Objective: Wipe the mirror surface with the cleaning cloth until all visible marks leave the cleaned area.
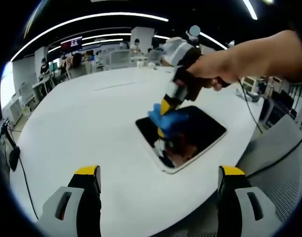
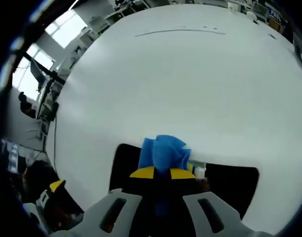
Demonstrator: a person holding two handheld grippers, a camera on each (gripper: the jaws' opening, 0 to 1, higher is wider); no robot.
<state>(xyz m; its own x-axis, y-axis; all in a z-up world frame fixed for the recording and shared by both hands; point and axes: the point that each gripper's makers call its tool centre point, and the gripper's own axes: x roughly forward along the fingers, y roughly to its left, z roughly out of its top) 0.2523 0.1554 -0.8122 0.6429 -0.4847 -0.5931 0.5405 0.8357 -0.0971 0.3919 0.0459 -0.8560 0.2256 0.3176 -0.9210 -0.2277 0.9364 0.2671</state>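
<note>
A dark rectangular mirror (image 1: 200,131) with a white rim lies flat on the white table (image 1: 92,123). My right gripper (image 1: 167,109), held by a person's hand (image 1: 225,66), is shut on a blue cleaning cloth (image 1: 171,118) and presses it onto the mirror's far left part. In the right gripper view the blue cloth (image 2: 163,150) bunches out from between the shut yellow-tipped jaws of my right gripper (image 2: 162,174) over the mirror (image 2: 235,185). My left gripper (image 1: 160,174) hovers open near the table's front edge, short of the mirror, with nothing between its jaws.
The round white table reaches far behind the mirror. Desks, chairs and people (image 1: 74,61) stand at the back of the room. A grey mesh chair (image 1: 284,163) is at the right. A cable (image 1: 20,168) hangs off the table's left edge.
</note>
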